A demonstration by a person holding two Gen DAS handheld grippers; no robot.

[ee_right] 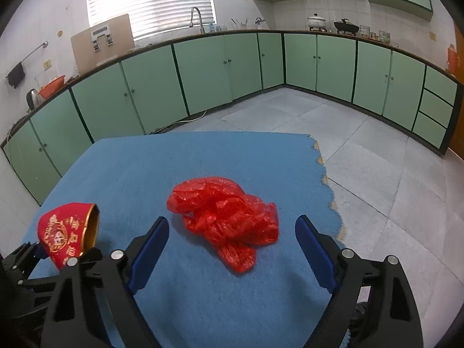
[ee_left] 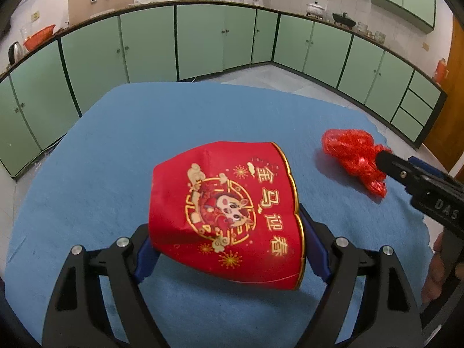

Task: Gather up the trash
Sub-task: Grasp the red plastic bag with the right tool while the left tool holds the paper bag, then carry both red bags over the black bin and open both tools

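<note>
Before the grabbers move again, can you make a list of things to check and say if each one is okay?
1. Left gripper has the red paper cup between its fingers: ok. The cup looks squashed, so it seems gripped.
2. Cup's open end is free for trash: ok, it shows at the side in the right view.
3. Right gripper is open: ok.
4. Red plastic bag sits between the right fingers: not ok yet, only its near end is there.
5. Bag lies loose on the blue cloth: ok.
6. Cup is empty inside: cannot tell.
</note>
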